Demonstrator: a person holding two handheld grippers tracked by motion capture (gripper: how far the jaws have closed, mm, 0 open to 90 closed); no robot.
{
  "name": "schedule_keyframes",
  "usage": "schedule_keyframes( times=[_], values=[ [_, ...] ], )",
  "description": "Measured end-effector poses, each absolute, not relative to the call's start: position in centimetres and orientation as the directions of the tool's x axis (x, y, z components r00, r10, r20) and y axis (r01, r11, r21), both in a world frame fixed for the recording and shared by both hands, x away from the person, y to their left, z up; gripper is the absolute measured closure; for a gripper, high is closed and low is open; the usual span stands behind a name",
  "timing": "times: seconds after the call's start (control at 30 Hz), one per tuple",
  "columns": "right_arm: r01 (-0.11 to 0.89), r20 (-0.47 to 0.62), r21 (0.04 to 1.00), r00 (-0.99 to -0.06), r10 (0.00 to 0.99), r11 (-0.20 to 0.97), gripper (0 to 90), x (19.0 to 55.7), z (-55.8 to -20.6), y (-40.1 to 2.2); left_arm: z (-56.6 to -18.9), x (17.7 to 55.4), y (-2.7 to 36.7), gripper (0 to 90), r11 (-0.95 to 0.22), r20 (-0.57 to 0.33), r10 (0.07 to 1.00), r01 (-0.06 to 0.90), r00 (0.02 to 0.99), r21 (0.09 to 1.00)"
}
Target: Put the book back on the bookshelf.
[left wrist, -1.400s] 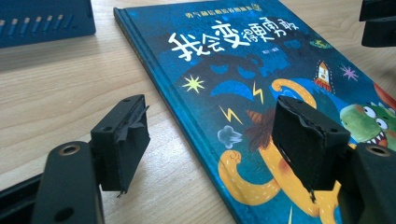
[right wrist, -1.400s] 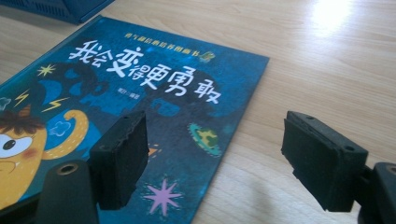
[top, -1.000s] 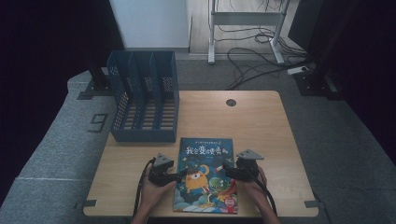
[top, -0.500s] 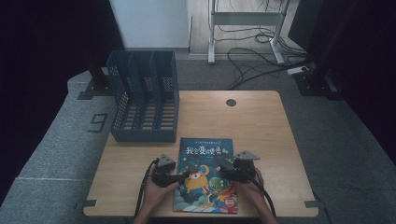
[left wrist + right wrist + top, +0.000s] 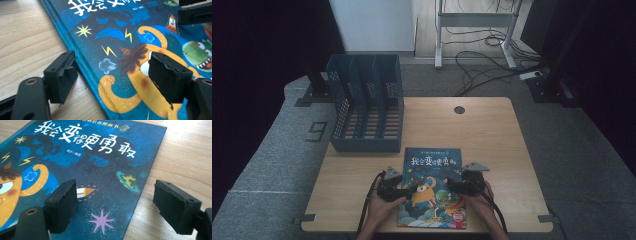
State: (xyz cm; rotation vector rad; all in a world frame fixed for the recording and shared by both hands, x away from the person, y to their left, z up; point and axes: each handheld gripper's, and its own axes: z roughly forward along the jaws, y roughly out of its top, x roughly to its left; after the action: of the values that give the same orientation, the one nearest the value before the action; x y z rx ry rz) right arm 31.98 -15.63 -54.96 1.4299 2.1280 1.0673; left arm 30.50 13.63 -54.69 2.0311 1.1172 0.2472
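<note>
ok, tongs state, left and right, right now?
Left tongs: open, straddling the book's left edge.
Right tongs: open, straddling its right edge.

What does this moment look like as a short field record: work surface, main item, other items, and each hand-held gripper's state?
surface: wooden table
main item: picture book, lying flat, cover up, near the front edge
other item: blue file rack, at the table's back left, apart from the book
left hand-held gripper: open, jaws straddling the book's left edge, one over the table, one over the cover
right hand-held gripper: open, jaws straddling the book's right edge
book held: no, neither pair of pads presses on it
</note>
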Motion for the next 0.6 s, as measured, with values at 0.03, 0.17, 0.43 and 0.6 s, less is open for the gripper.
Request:
schedule_keyframes(
  times=[0.03, 0.17, 0.43, 0.6],
  values=[
    [0.626, 0.109, 0.753, -0.423, 0.9, 0.203, 19.1, 31.98, -54.99, -15.58, -54.69, 30.48, 13.61, 22.4, -0.305, -0.186, 0.783, 0.627, 0.593, 0.717],
    [0.632, 0.118, 0.752, -0.411, 0.904, 0.189, 19.3, 32.0, -55.07, -15.47, -54.68, 30.5, 13.64, 22.7, -0.3, -0.192, 0.783, 0.629, 0.592, 0.717],
    [0.639, 0.143, 0.746, -0.426, 0.894, 0.185, 20.6, 31.92, -55.1, -15.17, -54.75, 30.41, 13.55, 22.3, -0.297, -0.188, 0.786, 0.626, 0.589, 0.721],
    [0.644, 0.155, 0.745, -0.422, 0.893, 0.175, 20.4, 31.94, -55.06, -15.21, -54.75, 30.41, 13.54, 22.3, -0.298, -0.187, 0.786, 0.626, 0.589, 0.721]
  ],
)
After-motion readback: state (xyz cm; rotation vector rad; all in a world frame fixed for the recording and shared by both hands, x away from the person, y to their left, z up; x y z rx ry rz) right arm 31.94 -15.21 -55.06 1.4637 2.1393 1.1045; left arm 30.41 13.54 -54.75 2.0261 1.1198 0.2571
